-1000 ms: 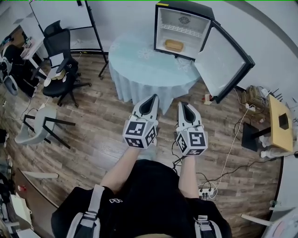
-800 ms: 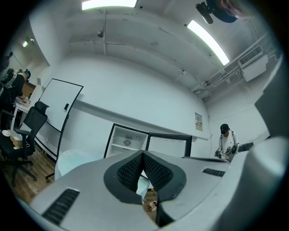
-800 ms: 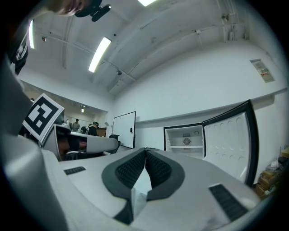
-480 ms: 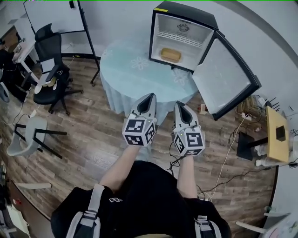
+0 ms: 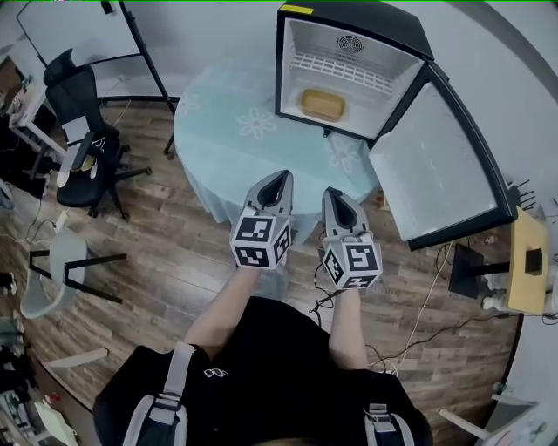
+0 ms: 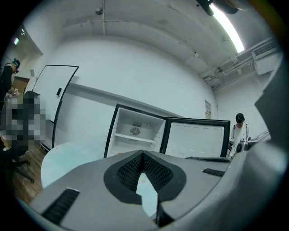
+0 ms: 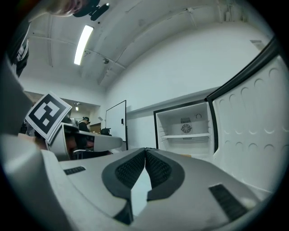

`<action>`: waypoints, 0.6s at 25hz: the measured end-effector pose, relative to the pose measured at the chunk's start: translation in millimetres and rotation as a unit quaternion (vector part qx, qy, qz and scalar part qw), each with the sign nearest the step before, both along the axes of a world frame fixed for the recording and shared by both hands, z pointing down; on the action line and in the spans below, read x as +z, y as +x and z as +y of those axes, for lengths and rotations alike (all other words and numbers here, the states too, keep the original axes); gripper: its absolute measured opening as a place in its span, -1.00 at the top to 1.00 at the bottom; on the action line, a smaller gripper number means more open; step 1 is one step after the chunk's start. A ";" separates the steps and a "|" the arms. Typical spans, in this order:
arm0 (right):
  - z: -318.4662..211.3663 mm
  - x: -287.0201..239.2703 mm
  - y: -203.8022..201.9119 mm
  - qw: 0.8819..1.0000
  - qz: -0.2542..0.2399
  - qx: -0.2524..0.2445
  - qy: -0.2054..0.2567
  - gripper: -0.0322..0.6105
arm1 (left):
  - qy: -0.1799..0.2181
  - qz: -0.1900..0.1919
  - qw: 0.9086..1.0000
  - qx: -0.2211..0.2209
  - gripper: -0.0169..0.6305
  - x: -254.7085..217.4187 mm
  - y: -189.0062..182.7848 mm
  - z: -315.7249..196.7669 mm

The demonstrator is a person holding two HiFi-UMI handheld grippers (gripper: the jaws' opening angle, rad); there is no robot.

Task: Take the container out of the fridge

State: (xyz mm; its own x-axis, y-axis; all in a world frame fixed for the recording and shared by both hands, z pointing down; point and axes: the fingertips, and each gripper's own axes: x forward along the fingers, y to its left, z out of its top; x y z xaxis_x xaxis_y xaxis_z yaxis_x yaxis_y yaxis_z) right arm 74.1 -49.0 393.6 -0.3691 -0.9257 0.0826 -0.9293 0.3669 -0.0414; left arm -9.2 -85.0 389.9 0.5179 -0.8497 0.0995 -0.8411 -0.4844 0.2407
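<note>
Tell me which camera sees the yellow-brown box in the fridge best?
The head view: the yellow-brown rectangular container sits unobstructed inside the black fridge. The right gripper view shows a sliver; the left gripper view, nothing clear.

table (image 5: 222,144): round, covered by a pale blue flowered cloth, carries an open fridge (image 5: 362,16) at its far side | fridge bottom: a tan container (image 5: 322,105) lies flat on it | floor (image 5: 166,257): wood planks, bears the table, a black office chair (image 5: 80,161) and a grey chair (image 5: 51,272)
</note>
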 end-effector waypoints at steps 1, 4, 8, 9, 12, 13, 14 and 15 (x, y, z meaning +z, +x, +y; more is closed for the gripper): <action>-13.9 2.6 0.4 1.000 -0.003 0.001 -0.005 0.88 | -0.005 -0.005 1.000 0.001 0.95 3.0 -0.1 -14.6; -53.5 10.7 6.2 1.000 -0.015 0.010 -0.018 0.88 | -0.016 -0.038 0.999 0.006 0.95 13.5 3.6 -54.2; -98.5 15.3 9.8 0.999 -0.016 0.018 -0.029 0.88 | -0.026 -0.044 0.999 0.017 0.94 20.8 10.2 -100.8; -107.7 14.6 9.9 0.999 -0.014 0.020 -0.031 0.88 | -0.029 -0.041 0.999 0.019 0.95 21.0 11.4 -111.8; -131.8 10.6 17.2 0.999 -0.004 0.033 -0.036 0.88 | -0.030 -0.033 0.999 0.028 0.95 17.7 17.6 -142.2; -140.0 9.2 22.3 0.998 0.001 0.041 -0.039 0.88 | -0.030 -0.030 0.999 0.031 0.95 16.0 20.2 -152.3; -148.9 7.1 27.5 0.998 0.007 0.049 -0.041 0.88 | -0.030 -0.026 0.999 0.033 0.95 14.0 22.4 -162.8; -157.7 4.5 31.6 0.997 0.015 0.057 -0.042 0.88 | -0.030 -0.021 0.999 0.034 0.94 11.7 23.7 -173.1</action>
